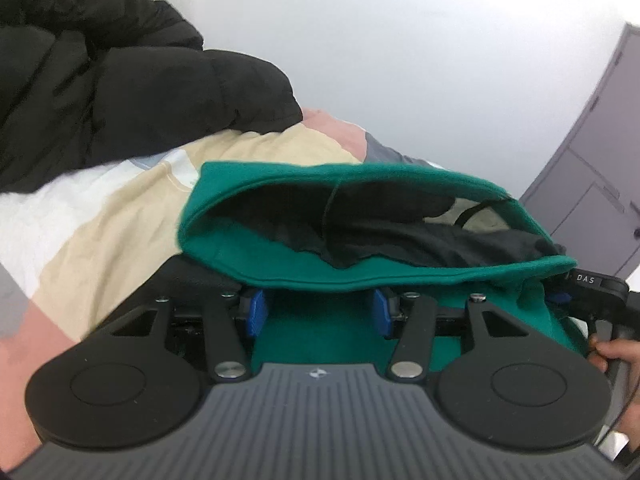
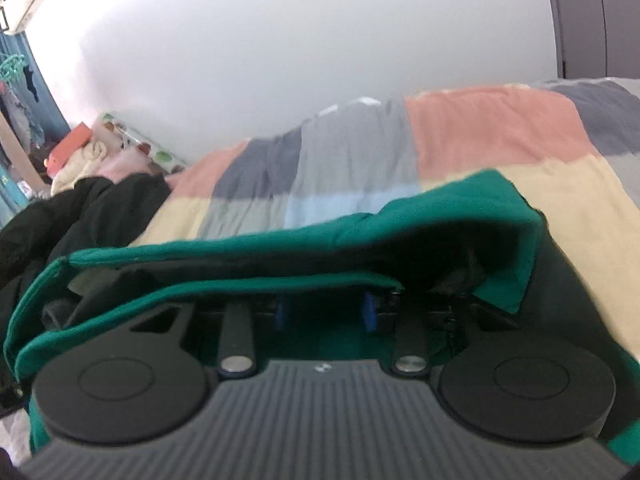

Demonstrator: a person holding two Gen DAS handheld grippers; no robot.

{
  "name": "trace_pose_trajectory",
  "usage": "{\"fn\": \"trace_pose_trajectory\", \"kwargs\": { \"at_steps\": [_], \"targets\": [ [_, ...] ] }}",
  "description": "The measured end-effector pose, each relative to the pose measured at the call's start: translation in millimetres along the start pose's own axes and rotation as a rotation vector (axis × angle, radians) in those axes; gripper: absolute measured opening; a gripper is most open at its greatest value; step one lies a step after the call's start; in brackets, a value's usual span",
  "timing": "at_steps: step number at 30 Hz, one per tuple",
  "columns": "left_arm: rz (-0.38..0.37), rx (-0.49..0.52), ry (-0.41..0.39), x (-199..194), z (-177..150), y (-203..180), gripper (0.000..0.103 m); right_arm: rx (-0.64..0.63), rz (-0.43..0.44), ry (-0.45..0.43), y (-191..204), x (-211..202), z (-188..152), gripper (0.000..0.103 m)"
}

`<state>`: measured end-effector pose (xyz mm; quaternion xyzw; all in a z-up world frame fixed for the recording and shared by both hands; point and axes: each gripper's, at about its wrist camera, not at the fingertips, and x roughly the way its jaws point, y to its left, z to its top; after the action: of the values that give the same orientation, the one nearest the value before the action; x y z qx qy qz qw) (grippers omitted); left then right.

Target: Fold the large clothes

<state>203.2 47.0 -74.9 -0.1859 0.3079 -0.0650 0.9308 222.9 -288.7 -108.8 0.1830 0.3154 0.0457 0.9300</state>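
Risk: green fleece garment [image 1: 320,268], draped over both grippers above the patchwork bedspread [image 2: 480,128], may slip—left gripper [image 1: 318,314] and right gripper [image 2: 326,312] half-open, grip unclear.

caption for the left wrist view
Left gripper lifts a green garment above a patchwork bedspread.
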Motion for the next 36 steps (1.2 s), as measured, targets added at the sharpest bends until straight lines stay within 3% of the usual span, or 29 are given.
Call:
{"fn": "trace_pose_trajectory", "kwargs": {
  "at_steps": [4, 8, 11, 15, 18, 26, 30, 32, 36],
  "targets": [
    [0.058, -0.019, -0.05, 9.7, 11.6, 13.1, 0.057, 0.04, 0.005, -0.082, -5.5, 7.4, 10.6, 0.037],
    [0.044, -0.102, -0.072, 16.5, 20.0, 35.6, 0.057, 0.059, -0.031, -0.171, -13.9, 6.4, 17.5, 0.041],
    [0.04, -0.097, -0.06, 23.2, 18.6, 40.1, 0.057, 0.099, -0.062, -0.21, -24.7, 4.1, 16.2, 0.041],
    [0.04, -0.03, -0.059, 21.6, 14.8, 27.1, 0.057, 0.078, -0.066, -0.177, -26.3, 5.7, 10.5, 0.041],
    [0.0, -0.009, -0.068, 13.4, 14.8, 18.6, 0.057, 0.006, -0.052, -0.143, -13.2, 0.1, 5.9, 0.041],
    [-0.124, 0.048, -0.094, -14.8, -0.2, -23.9, 0.065, -0.163, 0.11, -0.097, 40.4, -43.0, -25.5, 0.041],
    [-0.116, 0.151, -0.067, -13.1, -16.5, -46.9, 0.065, -0.297, 0.142, -0.093, 71.2, -54.1, -44.3, 0.04],
    [-0.075, 0.195, -0.048, -7.6, -25.7, -54.3, 0.065, -0.338, 0.138, -0.055, 80.4, -47.5, -51.5, 0.039],
    [-0.075, 0.188, -0.033, 2.5, -33.2, -49.9, 0.072, -0.371, 0.105, -0.002, 84.7, -32.7, -64.4, 0.038]
  ]
}}
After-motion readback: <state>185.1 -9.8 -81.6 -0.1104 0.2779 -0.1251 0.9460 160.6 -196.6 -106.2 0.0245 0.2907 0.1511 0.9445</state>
